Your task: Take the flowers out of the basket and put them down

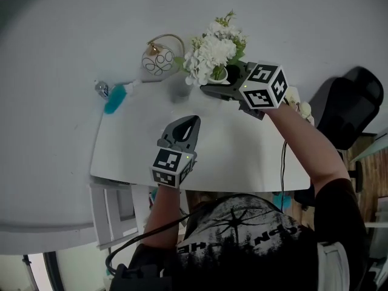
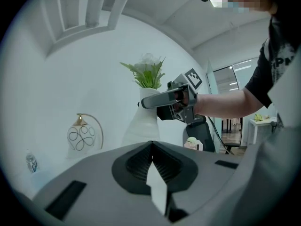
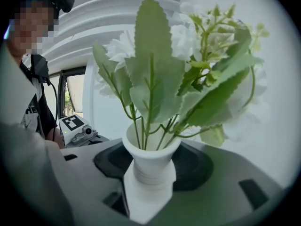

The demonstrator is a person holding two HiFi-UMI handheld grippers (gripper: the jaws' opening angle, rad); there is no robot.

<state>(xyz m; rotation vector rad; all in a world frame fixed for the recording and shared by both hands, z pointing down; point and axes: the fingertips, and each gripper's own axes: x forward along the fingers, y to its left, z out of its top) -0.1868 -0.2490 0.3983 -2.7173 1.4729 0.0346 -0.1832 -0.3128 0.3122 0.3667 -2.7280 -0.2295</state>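
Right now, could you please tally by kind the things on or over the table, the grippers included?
grippers: 2 (left gripper, right gripper)
vase of flowers: 1
wire basket: 1
small bottle: 1
teal object: 1
Total: 6

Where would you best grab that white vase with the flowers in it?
By the narrow neck of the tall white vase, just under its flared rim, coming level from the side. The rim above and the wider body below should stop slipping, and the white flowers with green leaves block the top. The right gripper holds it there.
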